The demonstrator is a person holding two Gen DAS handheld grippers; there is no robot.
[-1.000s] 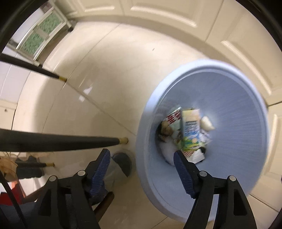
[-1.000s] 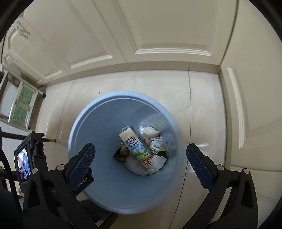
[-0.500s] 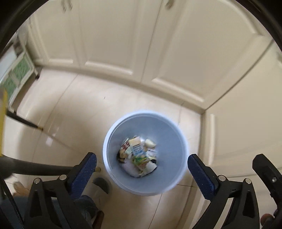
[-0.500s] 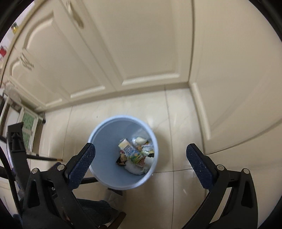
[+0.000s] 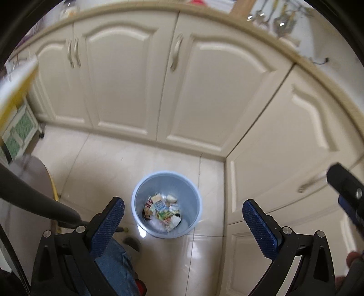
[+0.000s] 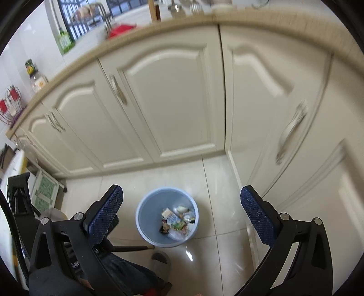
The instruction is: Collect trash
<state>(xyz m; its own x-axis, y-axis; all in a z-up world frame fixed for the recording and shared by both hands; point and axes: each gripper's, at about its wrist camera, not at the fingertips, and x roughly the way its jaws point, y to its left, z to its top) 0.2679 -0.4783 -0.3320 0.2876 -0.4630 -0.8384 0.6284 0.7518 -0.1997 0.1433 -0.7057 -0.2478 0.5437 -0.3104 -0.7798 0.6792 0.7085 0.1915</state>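
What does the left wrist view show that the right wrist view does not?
Only the left wrist view shows hanging utensils above the counter and the right gripper at its right edge. Only the right wrist view shows a green bottle, a jar, a red cloth and a window with bars. Both show the blue trash bin holding cartons and wrappers, cream cabinet doors, and open, empty fingers.

Left gripper and right gripper: jaws spread wide, nothing held, both angled downward.
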